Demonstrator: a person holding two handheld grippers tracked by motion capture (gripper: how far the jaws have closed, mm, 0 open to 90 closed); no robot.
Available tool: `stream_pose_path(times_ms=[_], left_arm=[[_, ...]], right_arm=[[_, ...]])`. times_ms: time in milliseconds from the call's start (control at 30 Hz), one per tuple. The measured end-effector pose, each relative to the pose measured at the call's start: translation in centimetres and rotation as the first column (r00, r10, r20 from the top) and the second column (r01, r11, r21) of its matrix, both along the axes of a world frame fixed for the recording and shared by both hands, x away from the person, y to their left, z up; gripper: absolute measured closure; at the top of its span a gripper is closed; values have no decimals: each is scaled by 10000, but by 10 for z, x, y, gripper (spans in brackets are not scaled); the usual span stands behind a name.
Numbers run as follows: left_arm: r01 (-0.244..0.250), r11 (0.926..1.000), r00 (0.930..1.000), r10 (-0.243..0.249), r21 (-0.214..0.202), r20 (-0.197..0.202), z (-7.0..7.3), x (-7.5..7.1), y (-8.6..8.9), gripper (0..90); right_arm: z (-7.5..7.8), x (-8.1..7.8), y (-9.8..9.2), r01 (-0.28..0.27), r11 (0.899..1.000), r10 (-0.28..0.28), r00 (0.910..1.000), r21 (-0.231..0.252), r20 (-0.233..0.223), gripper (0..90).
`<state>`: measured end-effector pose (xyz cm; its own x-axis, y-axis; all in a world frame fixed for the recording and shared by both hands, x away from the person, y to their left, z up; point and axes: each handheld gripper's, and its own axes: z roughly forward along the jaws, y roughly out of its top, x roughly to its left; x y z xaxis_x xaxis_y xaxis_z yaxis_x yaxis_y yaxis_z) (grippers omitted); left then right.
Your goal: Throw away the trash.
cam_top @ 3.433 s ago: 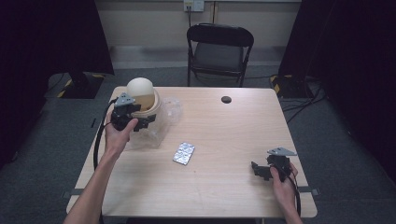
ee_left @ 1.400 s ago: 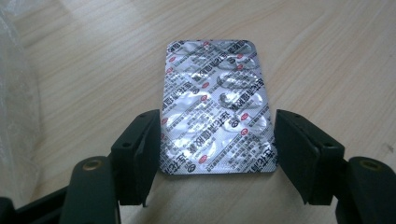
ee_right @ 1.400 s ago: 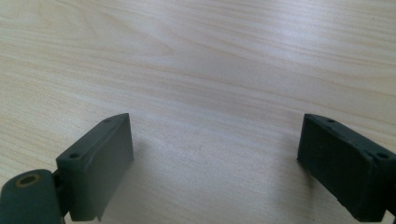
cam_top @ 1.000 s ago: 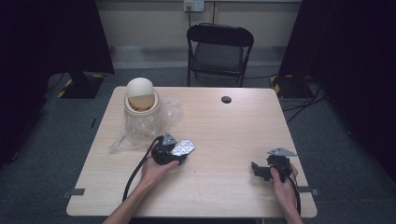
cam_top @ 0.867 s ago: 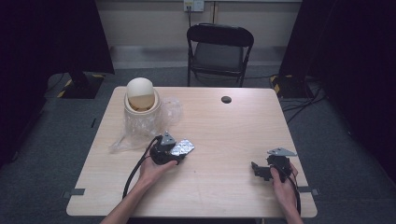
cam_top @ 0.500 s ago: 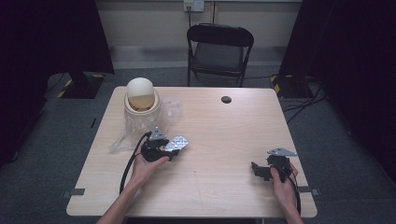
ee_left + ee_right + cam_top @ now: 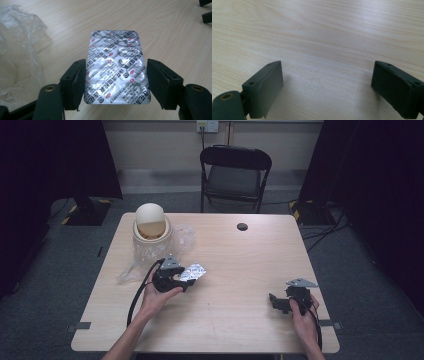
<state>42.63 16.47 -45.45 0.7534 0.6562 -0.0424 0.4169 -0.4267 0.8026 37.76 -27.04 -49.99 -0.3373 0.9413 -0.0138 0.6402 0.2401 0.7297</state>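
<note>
A silver foil blister pack [image 7: 193,271] with red print sits between the jaws of my left gripper [image 7: 181,279] at the table's middle left. In the left gripper view the pack [image 7: 116,67] spans the whole gap, both jaws press its long edges, and it seems raised slightly off the wood. My left gripper [image 7: 116,62] is shut on it. My right gripper [image 7: 276,301] rests near the front right of the table. In the right gripper view its jaws [image 7: 327,65] stand wide open over bare wood.
A cream egg-shaped ball [image 7: 150,217] sits in a beige pot at the back left, with crumpled clear plastic [image 7: 182,237] beside it, close to my left gripper. A small black disc [image 7: 242,226] lies at the back. A black folding chair [image 7: 235,170] stands behind the table.
My left gripper came from the pot down to the blister pack, closed on it and carried it slightly left and back. The right gripper has stayed still.
</note>
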Motion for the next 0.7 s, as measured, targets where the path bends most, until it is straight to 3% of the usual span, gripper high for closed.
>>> stream_pose_path(times_ms=[700], left_arm=[[80, 9992, 9990, -63, -386, 445, 24, -5, 8, 342]], right_arm=[[0, 0, 0, -4, 10000, 4, 10000, -9, 11, 96]])
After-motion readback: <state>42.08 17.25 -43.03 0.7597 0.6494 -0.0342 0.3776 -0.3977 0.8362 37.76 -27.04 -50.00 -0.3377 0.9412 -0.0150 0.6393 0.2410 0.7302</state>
